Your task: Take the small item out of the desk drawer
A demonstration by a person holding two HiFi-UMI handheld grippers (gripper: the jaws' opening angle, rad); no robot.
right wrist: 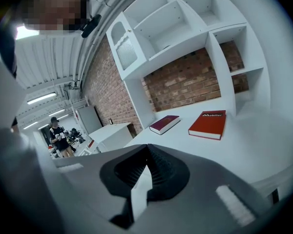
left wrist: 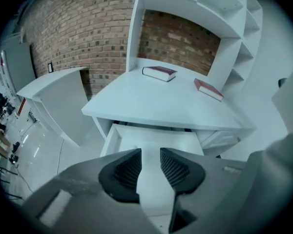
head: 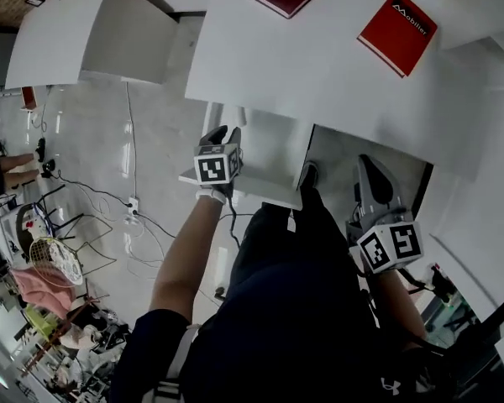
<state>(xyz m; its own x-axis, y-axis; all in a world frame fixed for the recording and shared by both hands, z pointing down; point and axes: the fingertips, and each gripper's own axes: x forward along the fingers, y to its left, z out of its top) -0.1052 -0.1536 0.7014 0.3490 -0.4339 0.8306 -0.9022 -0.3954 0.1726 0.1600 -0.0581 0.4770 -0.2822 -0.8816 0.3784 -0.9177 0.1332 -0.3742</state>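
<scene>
Reach step: L gripper (left wrist: 150, 151) jaws spread, empty, above open drawer (left wrist: 110, 138); R gripper (right wrist: 147, 147) pressed together, empty, right of drawer; item unseen, so next dip L in, locate, pinch.

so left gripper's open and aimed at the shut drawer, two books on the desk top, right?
Not quite: the drawer is pulled out, not shut. The left gripper view shows its white inside under the desk top. The rest holds: the left gripper is open and aimed at it, and a dark red book and a red book lie on the desk top.
</scene>
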